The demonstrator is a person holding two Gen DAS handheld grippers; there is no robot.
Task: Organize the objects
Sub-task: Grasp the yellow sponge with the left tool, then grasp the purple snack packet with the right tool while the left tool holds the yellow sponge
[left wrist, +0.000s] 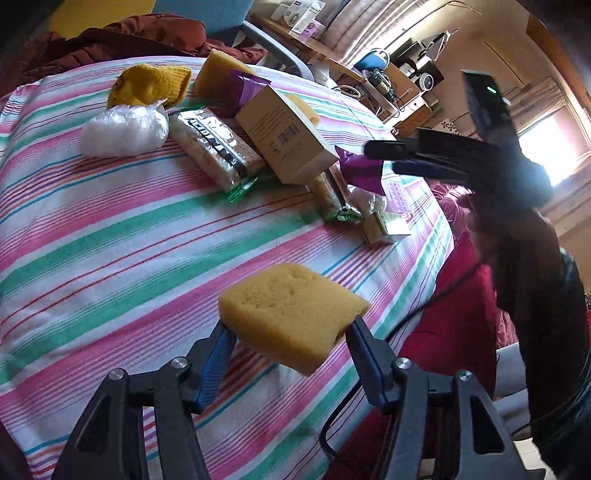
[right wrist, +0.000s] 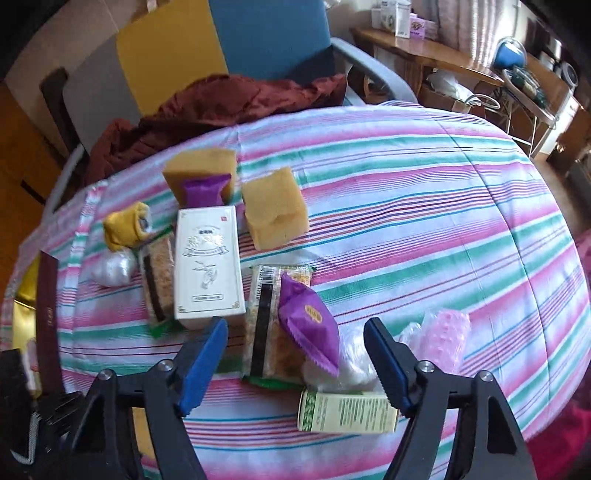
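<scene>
My left gripper [left wrist: 288, 332] is shut on a yellow sponge [left wrist: 291, 310], held clear above the striped cloth [left wrist: 110, 258]. My right gripper [right wrist: 295, 325] hangs open over a purple packet [right wrist: 310, 321] that lies on a wrapped snack bar [right wrist: 266, 332]; its pads touch nothing. In the left wrist view that gripper [left wrist: 380, 157] points at the same purple packet [left wrist: 364, 171]. A white box [right wrist: 208, 266], a second snack bar [right wrist: 159, 280], two more sponges [right wrist: 275, 206], a yellow sock [right wrist: 123, 225] and another purple packet [right wrist: 203, 192] lie clustered behind.
A small green box [right wrist: 347, 411] and crumpled clear plastic [right wrist: 443, 332] lie near my right fingers. A white plastic bundle [left wrist: 122, 129] sits by the sock. A red-brown garment [right wrist: 229, 99] and a blue chair [right wrist: 273, 33] stand behind the table. A black cable [left wrist: 406, 317] hangs off its edge.
</scene>
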